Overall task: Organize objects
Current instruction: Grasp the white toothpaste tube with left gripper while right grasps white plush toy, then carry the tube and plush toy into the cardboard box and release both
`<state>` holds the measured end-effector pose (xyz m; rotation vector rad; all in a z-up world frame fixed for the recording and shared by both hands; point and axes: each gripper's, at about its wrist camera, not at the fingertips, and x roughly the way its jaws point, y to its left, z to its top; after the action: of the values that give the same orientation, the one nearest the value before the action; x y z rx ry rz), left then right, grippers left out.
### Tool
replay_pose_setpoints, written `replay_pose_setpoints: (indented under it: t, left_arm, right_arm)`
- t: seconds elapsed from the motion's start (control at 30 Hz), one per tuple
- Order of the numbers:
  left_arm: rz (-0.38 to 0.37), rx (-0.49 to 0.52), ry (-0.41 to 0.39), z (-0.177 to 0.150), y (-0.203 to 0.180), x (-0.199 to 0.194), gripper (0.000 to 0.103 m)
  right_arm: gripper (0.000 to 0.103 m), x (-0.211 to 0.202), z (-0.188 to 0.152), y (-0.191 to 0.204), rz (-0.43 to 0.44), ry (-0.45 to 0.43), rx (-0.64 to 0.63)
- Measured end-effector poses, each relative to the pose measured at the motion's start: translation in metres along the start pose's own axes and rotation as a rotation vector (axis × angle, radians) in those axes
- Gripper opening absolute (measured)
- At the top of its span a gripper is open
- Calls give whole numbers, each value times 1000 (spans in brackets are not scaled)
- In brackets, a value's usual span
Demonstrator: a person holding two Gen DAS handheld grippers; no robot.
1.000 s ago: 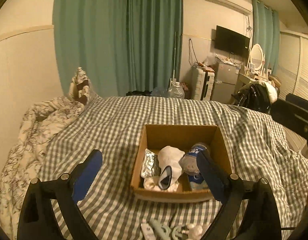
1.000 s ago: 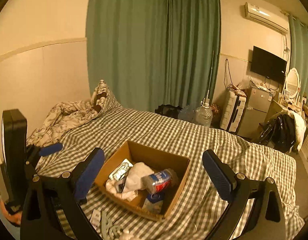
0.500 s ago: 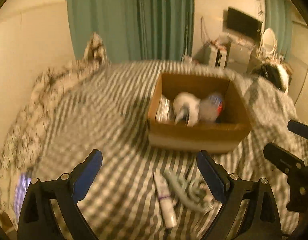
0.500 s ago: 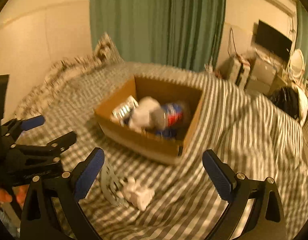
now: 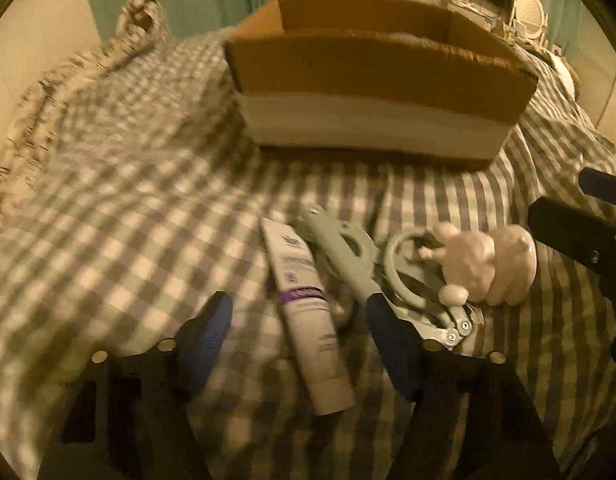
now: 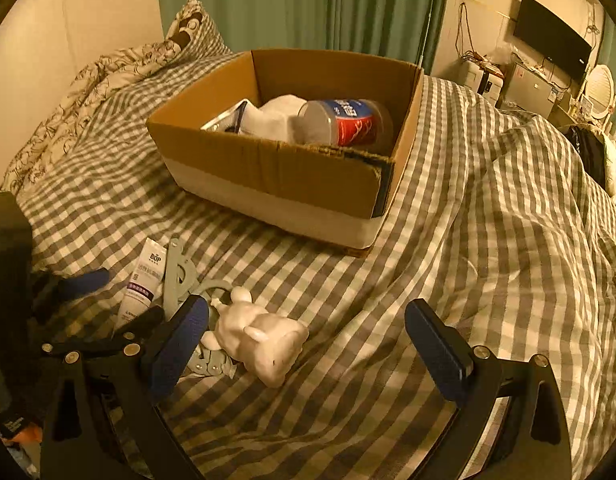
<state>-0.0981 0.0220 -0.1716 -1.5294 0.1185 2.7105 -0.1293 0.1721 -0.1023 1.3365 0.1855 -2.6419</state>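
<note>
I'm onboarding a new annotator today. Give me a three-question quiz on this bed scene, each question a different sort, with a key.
1. True or false: the white tube lies between the open fingers of the left gripper.
2. Multiple choice: the white animal figurine lies A) inside the cardboard box, B) on the checked bedspread outside the box, C) in the right gripper.
3. Fill in: the plastic bottle in the box has a red and ____ label.

Key: 1 true; 2 B; 3 blue.
</note>
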Motion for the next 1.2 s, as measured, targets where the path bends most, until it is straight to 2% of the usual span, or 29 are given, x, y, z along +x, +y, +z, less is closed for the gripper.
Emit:
replay_pose_setpoints:
  t: [0.07, 0.13, 0.17, 0.2, 0.3, 0.6, 0.83, 0.9, 1.0, 1.2]
  left_arm:
    - [-13, -3, -5, -1, -1, 4, 65]
    - [-76, -18, -1, -1, 0, 4, 46]
    - [-105, -29, 2, -1, 1, 4, 32]
    - [-118, -38, 7, -2, 3, 3, 24]
    - [-115, -49, 18, -5, 5, -2, 20]
    - [-15, 32, -93, 2, 0, -49, 17]
    - [2, 42, -141, 12, 10, -62, 17]
    - [1, 41, -142, 12, 11, -64, 17]
    - [1, 40, -145, 12, 13, -65, 17]
    - [-8, 37, -156, 7, 13, -75, 17]
  right_arm:
    - [99, 3, 0, 2, -7, 14, -7]
    - [99, 6, -1, 4, -11, 25, -15]
    - [99, 9, -1, 5, -10, 34, -19]
    - [99, 11, -1, 6, -7, 42, -21]
    - [99, 16, -3, 9, 1, 66, -29]
    - [99, 44, -8, 19, 64, 171, -49]
    - [99, 70, -10, 26, 64, 258, -58]
    - [97, 73, -11, 29, 54, 270, -77]
    - [82, 74, -13, 32, 79, 272, -85]
    - [81, 61, -17, 36, 54, 230, -108]
